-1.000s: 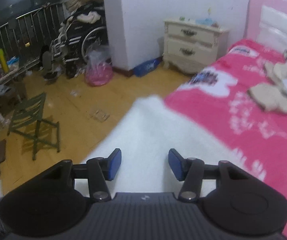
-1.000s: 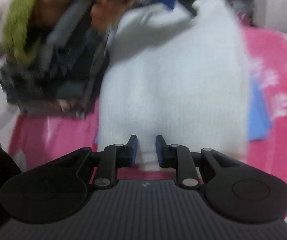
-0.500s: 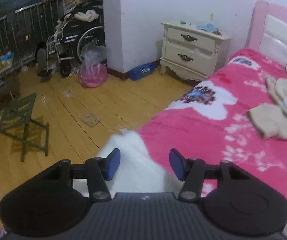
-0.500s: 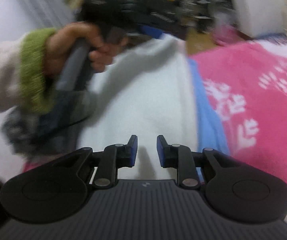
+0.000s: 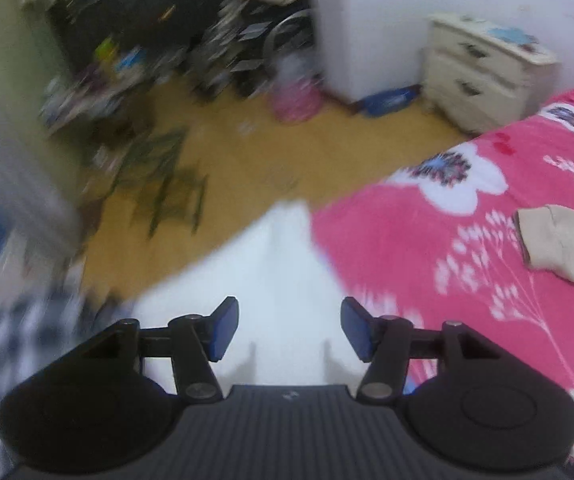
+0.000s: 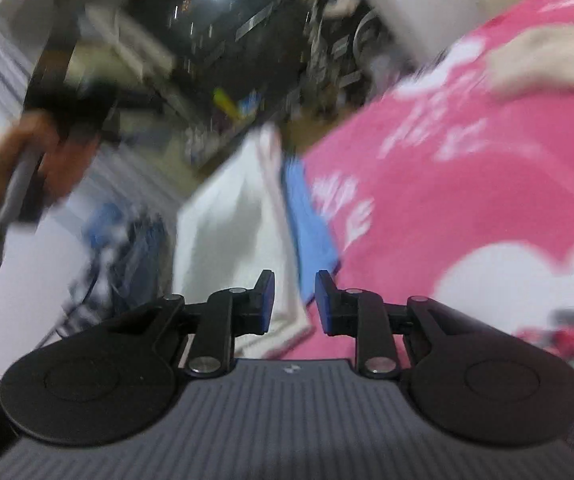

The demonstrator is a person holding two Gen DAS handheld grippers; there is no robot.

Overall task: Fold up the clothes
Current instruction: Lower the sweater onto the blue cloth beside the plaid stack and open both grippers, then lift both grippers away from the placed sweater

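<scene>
Cream nightstand (image 5: 483, 76), wooden floor (image 5: 247, 184)

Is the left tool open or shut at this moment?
Open. The left tool shows a wide gap between its blue pads, with the white garment lying beyond them, not pinched.

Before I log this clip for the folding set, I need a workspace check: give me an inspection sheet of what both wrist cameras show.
Surface: pink floral bedspread, bare where the white garment is not.
Job's things: white garment lies at the bed edge, over something blue; beige clothes lie farther up the bed.
Clutter: pink bag and small green chair on the wooden floor; blurred items beyond.
Grippers: left gripper open above the white garment, holding nothing; right gripper open at the garment's edge, nothing visibly clamped.
Cables: nothing seen.
Surroundings: cream nightstand against a white wall; both views motion-blurred.
</scene>
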